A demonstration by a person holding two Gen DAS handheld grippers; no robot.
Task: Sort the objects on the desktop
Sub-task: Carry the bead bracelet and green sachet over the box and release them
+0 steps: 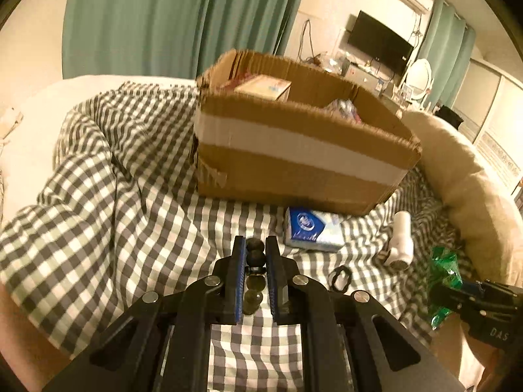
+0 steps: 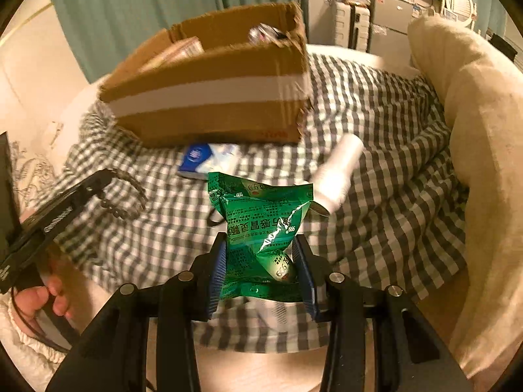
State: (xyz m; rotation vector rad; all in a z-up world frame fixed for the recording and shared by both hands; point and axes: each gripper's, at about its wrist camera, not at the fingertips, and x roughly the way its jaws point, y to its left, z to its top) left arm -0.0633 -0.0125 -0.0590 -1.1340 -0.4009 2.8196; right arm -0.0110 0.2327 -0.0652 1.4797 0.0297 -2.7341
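My left gripper (image 1: 255, 245) is shut on a bead bracelet (image 1: 254, 272) of dark and amber beads, held above the checked bedcover. It also shows in the right wrist view (image 2: 108, 179) with the bracelet (image 2: 126, 196) hanging from it. My right gripper (image 2: 260, 245) is shut on a crumpled green medicine packet (image 2: 261, 225), lifted off the bed; the packet also shows in the left wrist view (image 1: 444, 277). An open cardboard box (image 1: 294, 160) with white tape stands ahead, holding several items.
A blue-and-white tissue pack (image 1: 312, 228), a white bottle (image 1: 400, 241) and a small black-and-white object (image 1: 340, 277) lie on the checked cover (image 1: 130, 196) before the box. A beige cushion (image 1: 474, 189) lies at right. Green curtains hang behind.
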